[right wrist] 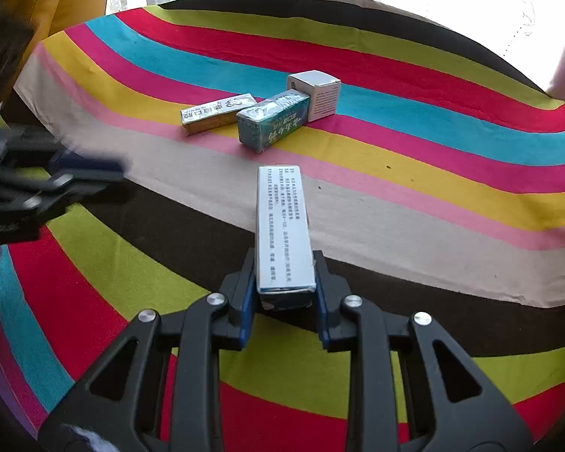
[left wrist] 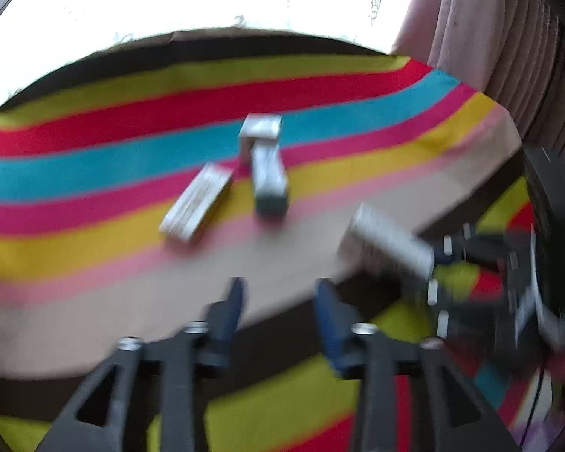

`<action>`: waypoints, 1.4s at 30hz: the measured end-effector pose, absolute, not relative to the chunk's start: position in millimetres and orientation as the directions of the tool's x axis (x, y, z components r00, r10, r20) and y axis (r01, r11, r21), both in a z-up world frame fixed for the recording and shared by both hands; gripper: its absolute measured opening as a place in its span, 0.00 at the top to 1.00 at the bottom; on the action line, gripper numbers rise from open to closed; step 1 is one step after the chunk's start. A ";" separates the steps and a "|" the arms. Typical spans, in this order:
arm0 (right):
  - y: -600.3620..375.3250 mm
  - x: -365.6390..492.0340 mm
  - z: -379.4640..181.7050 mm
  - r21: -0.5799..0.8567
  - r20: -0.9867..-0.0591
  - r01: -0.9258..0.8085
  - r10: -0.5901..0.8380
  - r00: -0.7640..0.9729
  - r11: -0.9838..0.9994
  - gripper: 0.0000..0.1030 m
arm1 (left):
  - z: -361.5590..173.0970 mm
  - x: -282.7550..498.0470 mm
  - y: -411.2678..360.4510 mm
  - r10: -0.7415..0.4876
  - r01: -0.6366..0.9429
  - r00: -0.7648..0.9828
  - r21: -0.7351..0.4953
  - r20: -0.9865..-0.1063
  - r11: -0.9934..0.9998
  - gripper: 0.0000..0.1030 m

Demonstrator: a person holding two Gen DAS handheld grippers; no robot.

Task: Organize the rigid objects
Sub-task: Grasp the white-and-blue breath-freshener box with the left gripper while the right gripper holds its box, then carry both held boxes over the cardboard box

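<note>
Silver box (right wrist: pixel 284 226) clamped in right tool (right wrist: pixel 284 293)

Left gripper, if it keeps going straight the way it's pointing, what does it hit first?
Probably the striped cloth just past the empty left gripper; beyond that, the teal box lies roughly in line, though blur leaves depth unclear.

left wrist view all motion-blurred; print on the three boxes (left wrist: pixel 267 173) unreadable there.
</note>
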State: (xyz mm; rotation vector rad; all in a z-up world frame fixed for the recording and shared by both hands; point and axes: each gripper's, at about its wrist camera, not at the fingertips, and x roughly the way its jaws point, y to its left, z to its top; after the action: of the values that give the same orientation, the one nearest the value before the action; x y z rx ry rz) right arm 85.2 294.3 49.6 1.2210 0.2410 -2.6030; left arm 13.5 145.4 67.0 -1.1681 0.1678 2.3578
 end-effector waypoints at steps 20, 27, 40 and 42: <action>296.3 79.2 46.6 -0.008 -0.773 0.297 -0.183 -0.608 -0.955 0.70 | 44.4 28.3 149.0 0.384 -0.550 -0.535 -0.035 -0.753 -0.835 0.71; 293.3 78.7 46.5 -0.016 -0.773 0.296 -0.176 -0.610 -0.955 0.70 | 33.4 81.6 91.6 0.353 -0.532 -0.481 -0.053 -0.802 -0.845 0.70; 288.3 80.9 46.0 -0.025 -0.772 0.282 -0.161 -0.615 -0.959 0.70 | 34.2 70.6 112.1 0.297 -0.491 -0.536 0.006 -0.790 -0.871 0.71; 287.3 81.5 46.4 -0.025 -0.772 0.281 -0.160 -0.615 -0.959 0.70 | 35.7 76.0 111.0 0.291 -0.493 -0.526 0.007 -0.799 -0.870 0.71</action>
State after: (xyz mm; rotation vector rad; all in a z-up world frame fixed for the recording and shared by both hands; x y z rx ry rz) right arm 81.5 287.3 46.4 1.2282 0.2101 -2.6127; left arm 76.0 111.0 35.7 -1.1880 0.3226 2.3858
